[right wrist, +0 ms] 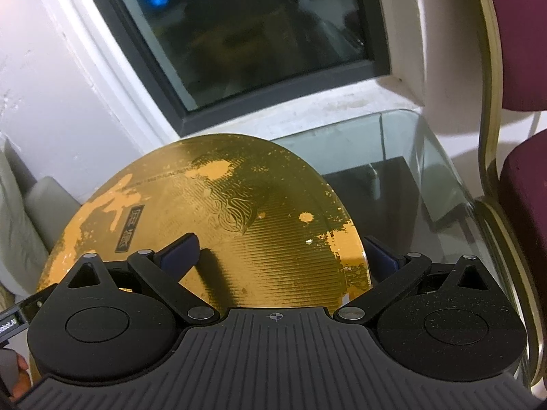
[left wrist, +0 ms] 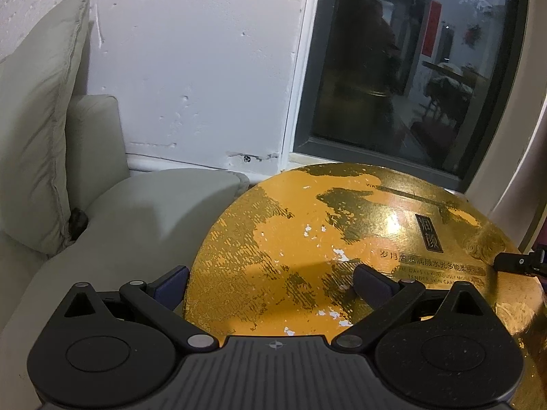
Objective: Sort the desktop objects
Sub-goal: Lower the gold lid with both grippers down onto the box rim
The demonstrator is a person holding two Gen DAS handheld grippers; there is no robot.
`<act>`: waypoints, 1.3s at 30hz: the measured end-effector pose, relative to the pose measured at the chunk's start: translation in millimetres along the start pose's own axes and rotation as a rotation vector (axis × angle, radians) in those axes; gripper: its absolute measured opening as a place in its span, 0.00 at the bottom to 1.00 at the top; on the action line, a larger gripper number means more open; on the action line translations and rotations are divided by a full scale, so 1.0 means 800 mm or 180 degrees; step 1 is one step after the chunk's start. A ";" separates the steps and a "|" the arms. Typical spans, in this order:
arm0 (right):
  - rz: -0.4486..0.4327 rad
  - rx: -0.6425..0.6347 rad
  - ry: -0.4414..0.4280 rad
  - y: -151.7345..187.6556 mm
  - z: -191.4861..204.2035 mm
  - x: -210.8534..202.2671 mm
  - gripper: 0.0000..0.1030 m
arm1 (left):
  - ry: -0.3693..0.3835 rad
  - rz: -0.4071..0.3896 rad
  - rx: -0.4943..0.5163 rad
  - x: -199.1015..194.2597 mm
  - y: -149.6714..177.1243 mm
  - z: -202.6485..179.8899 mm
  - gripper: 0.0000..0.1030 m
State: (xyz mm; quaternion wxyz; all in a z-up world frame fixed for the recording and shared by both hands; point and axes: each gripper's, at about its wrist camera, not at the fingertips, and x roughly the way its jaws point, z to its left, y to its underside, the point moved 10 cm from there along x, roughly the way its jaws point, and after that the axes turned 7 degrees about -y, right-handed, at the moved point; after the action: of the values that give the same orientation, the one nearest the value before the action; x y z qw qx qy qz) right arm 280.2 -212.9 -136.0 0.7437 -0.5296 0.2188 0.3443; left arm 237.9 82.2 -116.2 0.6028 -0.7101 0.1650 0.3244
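Holding both grippers over the worn gold round box (left wrist: 342, 239), you have the left gripper (left wrist: 273, 280) and right gripper (right wrist: 283, 256) with jaws apart, straddling its opposite edges.

The round gold box (left wrist: 307, 239) runs off the right edge in the left wrist view, and its lower rim is hidden behind the left tool (left wrist: 270, 282). In the right wrist view the right tool (right wrist: 283, 256) covers its near edge. The small lettering on the lid is too worn to read. The window (left wrist: 403, 68) gives only dim, blurred reflections. At lower left of the right view, a hand (right wrist: 17, 376) is cut off.
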 end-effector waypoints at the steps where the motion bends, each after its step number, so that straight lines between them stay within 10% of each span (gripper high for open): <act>1: 0.0001 0.0003 -0.0005 0.001 0.000 0.000 0.99 | -0.0009 -0.0010 0.0014 -0.001 0.002 0.000 0.97; 39: 0.0070 -0.0058 0.0108 0.009 -0.004 0.011 0.99 | -0.0060 -0.0053 -0.0027 0.019 0.017 0.003 0.97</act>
State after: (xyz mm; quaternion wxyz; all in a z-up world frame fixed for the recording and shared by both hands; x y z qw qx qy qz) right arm 280.5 -212.0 -147.9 0.7312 -0.5396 0.2340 0.3454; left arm 240.1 83.7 -136.4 0.6040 -0.7109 0.1521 0.3267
